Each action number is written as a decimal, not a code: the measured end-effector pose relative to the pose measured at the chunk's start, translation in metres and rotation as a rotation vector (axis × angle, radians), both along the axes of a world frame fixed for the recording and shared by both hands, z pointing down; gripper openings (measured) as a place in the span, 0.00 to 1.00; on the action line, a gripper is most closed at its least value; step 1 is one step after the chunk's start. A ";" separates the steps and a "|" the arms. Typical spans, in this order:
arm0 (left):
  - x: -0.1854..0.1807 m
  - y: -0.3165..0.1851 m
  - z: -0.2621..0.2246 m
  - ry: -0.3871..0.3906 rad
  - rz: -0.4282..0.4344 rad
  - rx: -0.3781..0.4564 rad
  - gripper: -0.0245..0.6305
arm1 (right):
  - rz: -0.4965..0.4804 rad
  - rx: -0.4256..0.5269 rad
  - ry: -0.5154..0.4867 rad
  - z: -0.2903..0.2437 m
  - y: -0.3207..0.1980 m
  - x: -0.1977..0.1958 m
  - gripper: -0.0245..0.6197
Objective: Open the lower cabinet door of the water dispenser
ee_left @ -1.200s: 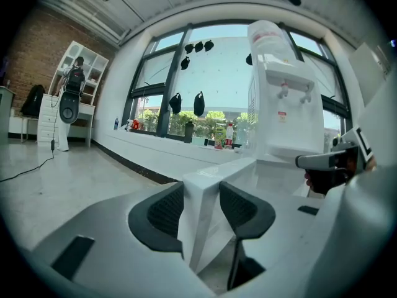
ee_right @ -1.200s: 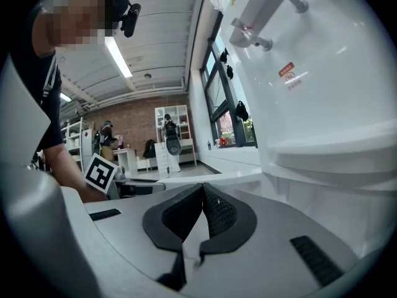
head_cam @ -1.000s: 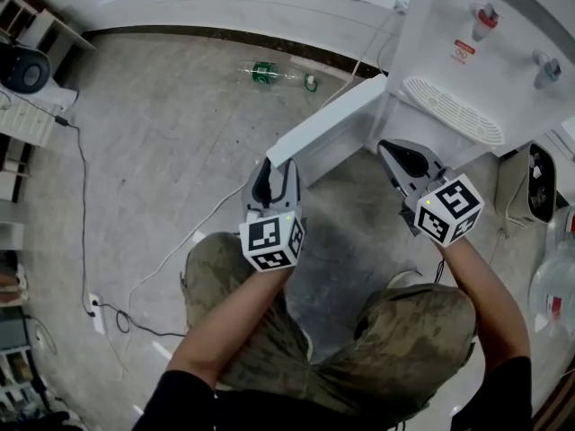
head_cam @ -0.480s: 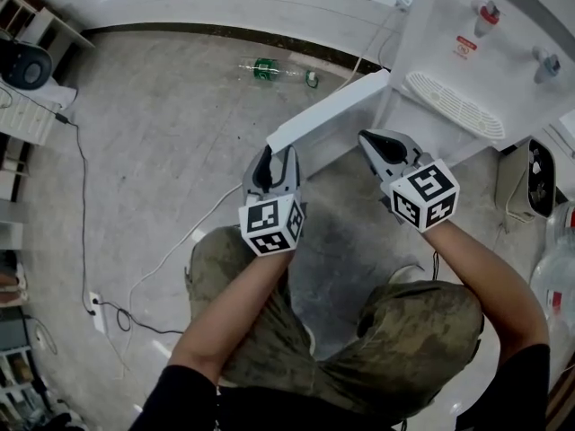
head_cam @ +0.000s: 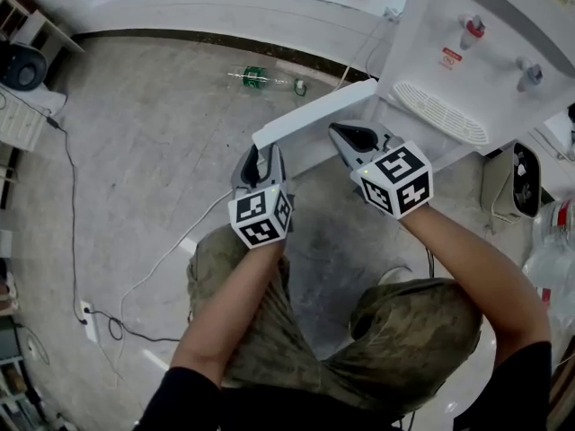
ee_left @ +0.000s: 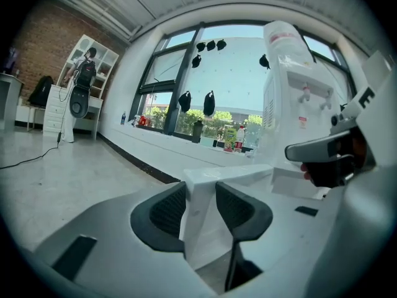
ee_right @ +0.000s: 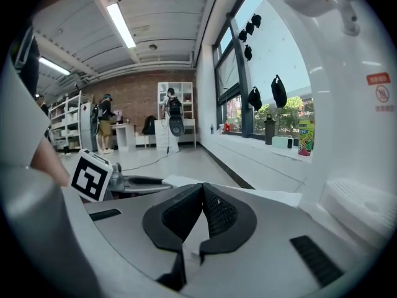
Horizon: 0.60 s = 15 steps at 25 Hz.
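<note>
Floor: grey concrete, mottled. In the head view, a white window ledge runs along the wall at 12 o'clock, above a dark skirting strip. A plastic bottle lies on the floor near that strip, also at 12 o'clock. A white cable crosses the floor toward a power strip at 8 o'clock. White shelving stands at 10 o'clock. Dark-framed windows admit daylight. Far wall: red brick wall. Ceiling: linear light fixture, lit.

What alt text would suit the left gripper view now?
The left gripper, its jaws just closed further, clamps the edge of the open white cabinet door. The water dispenser stands behind at right, before bright windows.
</note>
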<state>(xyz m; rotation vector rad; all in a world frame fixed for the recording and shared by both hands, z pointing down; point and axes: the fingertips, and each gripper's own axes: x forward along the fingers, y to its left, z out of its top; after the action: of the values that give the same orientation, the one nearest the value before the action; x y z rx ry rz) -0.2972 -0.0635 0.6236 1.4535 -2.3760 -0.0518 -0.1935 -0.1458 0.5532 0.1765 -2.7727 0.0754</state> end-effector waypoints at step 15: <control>-0.017 -0.011 0.000 -0.051 -0.024 -0.001 0.23 | -0.005 -0.001 0.045 0.031 0.001 0.015 0.04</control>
<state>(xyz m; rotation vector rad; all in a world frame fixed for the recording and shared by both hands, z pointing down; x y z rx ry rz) -0.3144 -0.0745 0.6241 1.4430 -2.4339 -0.0196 -0.1782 -0.1449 0.5843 0.1694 -2.7276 0.0711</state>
